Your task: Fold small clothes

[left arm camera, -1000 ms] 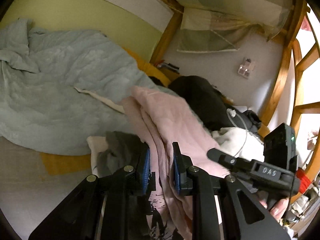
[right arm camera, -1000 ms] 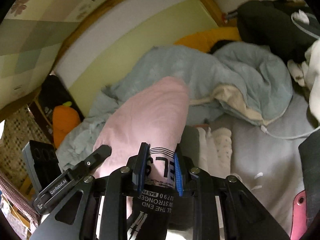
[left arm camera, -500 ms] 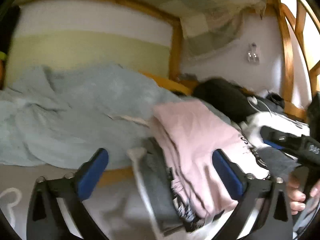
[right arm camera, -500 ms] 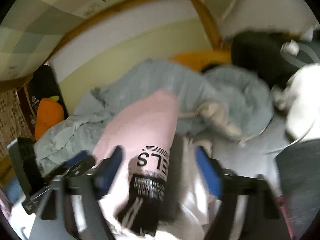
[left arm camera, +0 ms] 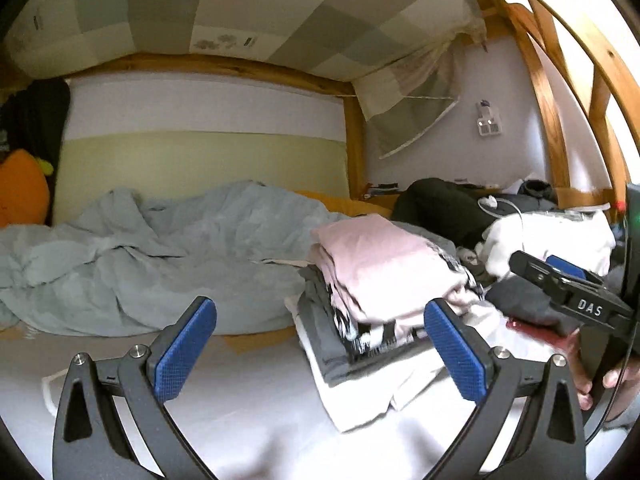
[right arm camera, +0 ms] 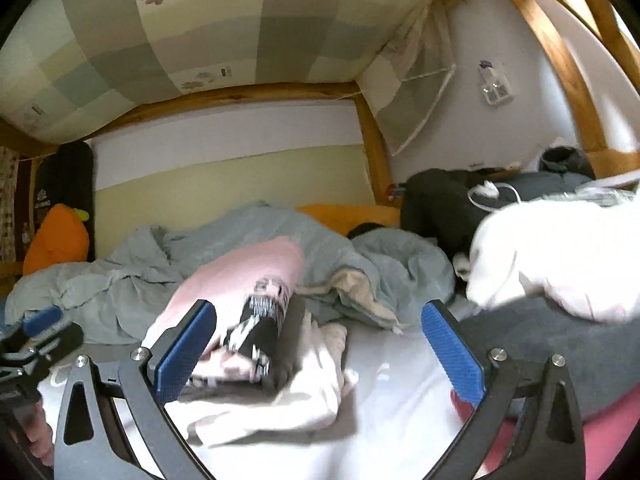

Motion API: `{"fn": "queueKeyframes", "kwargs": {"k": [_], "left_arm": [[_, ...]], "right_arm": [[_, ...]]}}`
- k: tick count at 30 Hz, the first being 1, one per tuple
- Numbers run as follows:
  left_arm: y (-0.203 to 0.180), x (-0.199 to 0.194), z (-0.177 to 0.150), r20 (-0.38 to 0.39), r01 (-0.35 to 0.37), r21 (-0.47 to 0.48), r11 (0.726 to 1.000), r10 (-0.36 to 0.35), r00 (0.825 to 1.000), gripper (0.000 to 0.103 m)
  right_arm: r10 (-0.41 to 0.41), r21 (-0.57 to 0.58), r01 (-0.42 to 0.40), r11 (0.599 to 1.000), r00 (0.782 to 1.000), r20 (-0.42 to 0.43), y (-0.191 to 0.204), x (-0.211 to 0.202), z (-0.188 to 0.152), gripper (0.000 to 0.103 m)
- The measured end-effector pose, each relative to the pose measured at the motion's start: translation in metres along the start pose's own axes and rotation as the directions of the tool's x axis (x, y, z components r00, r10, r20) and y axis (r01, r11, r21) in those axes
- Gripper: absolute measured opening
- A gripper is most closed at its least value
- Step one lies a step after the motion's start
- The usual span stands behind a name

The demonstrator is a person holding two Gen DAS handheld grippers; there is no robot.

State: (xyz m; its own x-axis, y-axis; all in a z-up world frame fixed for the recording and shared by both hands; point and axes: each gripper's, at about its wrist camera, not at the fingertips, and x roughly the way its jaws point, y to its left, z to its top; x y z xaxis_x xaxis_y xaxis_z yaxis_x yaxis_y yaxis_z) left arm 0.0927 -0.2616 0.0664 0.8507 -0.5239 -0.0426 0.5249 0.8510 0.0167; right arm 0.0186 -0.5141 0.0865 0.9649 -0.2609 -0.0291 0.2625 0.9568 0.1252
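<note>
A folded pink garment (left arm camera: 380,264) with black-and-white print lies on top of a stack of folded clothes: a grey piece (left arm camera: 320,340) and a white piece (left arm camera: 368,396) lie under it on the bed. The stack also shows in the right wrist view, with the pink garment (right arm camera: 240,276) on top. My left gripper (left arm camera: 320,354) is open and empty, just in front of the stack. My right gripper (right arm camera: 316,350) is open and empty, with the stack near its left finger. The right gripper (left arm camera: 560,280) also shows at the right of the left wrist view.
A rumpled light-blue duvet (left arm camera: 152,256) fills the back of the bed. A pile of dark clothes (right arm camera: 440,200), a white pile (right arm camera: 560,248) and a grey garment (right arm camera: 532,340) lie at the right. An orange plush (right arm camera: 56,240) sits at the far left. Wooden bunk posts (left arm camera: 544,92) rise at the right.
Both grippers have opened and let go of the pink garment, which now lies on the stack. Both have drawn back and tilted up, so more of the wall shows.
</note>
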Motion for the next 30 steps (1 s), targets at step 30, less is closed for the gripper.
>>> {"fn": "queueKeyframes", "kwargs": {"k": [30], "left_arm": [[-0.008, -0.018, -0.01, 0.07, -0.131, 0.037, 0.991, 0.128, 0.989, 0.103]], "right_arm": [[-0.011, -0.12, 0.013, 0.993, 1.0, 0.016, 0.024, 0.001, -0.01, 0.103]]}}
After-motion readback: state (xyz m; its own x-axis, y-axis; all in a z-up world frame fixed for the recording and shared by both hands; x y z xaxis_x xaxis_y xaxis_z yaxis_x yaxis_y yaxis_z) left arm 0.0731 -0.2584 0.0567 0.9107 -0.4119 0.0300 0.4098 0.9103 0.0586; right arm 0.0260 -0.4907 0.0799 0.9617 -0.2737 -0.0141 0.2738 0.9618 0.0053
